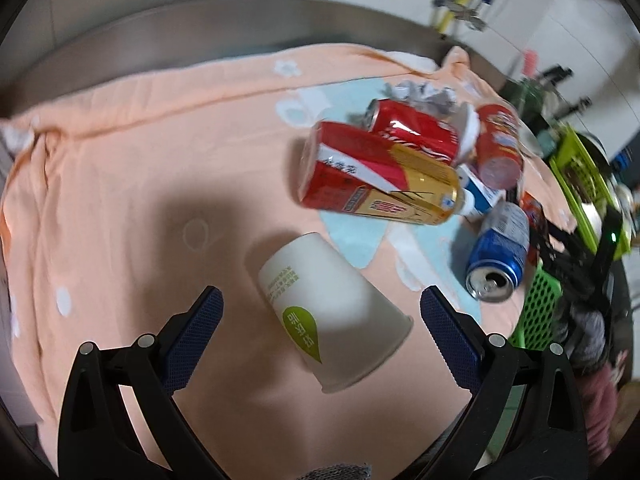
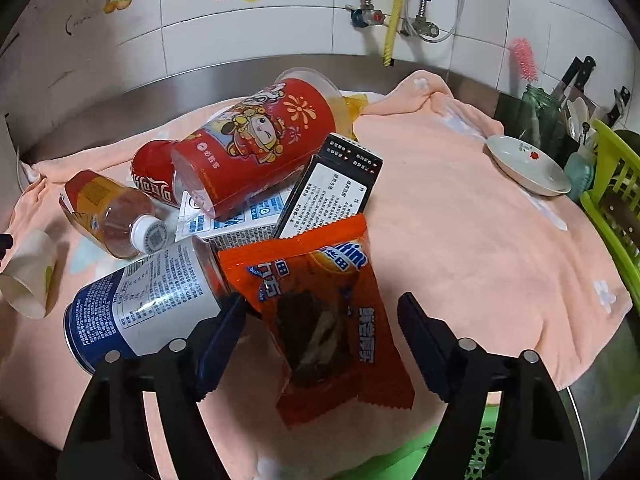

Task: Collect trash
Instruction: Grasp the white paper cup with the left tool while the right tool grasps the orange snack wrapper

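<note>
- Right gripper point(image 2: 322, 322): jaws apart, straddling the orange snack wrapper point(image 2: 324, 320); gaps show on both sides, so the pads are not pressing yet. No earlier view to compare.
- Wrapper lies flat on the peach towel point(image 2: 460, 248), with a dark bar visible through its window. Judgement: very light, crinkly film, slick, likely to buckle or slide. Best hold looks like the thick middle across the bar, not the thin crimped ends.
- Just left of the wrapper, touching the left finger's side: blue-and-white can point(image 2: 148, 300), lying down. Judgement: opened, likely empty, thin-walled, rolls easily; closing jaws may nudge it.
- Left gripper point(image 1: 320, 312): jaws wide open, holding nothing, either side of a white paper cup point(image 1: 332, 320) lying on its side, mouth toward the camera.
- Cup, judgement: featherweight, soft wall, crushes readily; squeeze gently across mid-body, or near the stiffer rolled rim.
- Further out: a pile of red cans point(image 1: 416, 132), a bottle point(image 2: 108, 216), a red printed cup point(image 2: 256, 148) and a black box point(image 2: 336, 184).
- Green basket point(image 1: 542, 308) at the towel's edge, possibly the drop point.
</note>
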The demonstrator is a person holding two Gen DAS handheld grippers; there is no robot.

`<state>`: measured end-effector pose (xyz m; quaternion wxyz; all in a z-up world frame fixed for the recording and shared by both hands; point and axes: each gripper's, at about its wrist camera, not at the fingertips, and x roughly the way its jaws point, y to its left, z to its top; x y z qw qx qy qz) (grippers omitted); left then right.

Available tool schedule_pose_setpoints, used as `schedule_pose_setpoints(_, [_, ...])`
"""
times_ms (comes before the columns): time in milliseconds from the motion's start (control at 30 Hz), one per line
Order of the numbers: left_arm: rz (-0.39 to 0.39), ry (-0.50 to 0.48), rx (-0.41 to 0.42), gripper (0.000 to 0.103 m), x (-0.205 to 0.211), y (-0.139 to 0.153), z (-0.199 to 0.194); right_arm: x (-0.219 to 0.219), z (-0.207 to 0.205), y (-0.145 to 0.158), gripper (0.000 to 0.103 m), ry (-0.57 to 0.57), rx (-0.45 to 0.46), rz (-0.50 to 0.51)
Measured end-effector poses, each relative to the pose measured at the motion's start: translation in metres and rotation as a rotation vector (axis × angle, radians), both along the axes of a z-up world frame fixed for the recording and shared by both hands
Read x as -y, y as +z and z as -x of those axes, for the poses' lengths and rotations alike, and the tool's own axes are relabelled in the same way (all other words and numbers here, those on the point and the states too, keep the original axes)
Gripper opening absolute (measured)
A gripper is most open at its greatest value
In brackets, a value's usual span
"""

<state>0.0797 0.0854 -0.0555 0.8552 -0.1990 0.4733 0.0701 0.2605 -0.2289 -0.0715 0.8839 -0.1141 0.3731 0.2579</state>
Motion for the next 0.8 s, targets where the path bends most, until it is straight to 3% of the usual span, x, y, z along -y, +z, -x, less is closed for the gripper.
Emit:
schedule_pose_setpoints(200, [0.081,0.043,-0.061,0.096,-0.005,-0.021,-0.013,0.000,0.000,-0.007,0.065,0.003,-0.011,-0.004])
schedule_pose_setpoints(433, [0.182,0.038,-0.090,0.079,-0.007,-0.039,-0.021,0.006,0.000,-0.008,0.052,-0.027,-0.022,-0.060])
schedule_pose_setpoints(800, [0.150,-0.006,-0.046,0.067,-0.002,-0.032,-0.019,0.026,0.040,0.019,0.047,-0.101,0.023,-0.147])
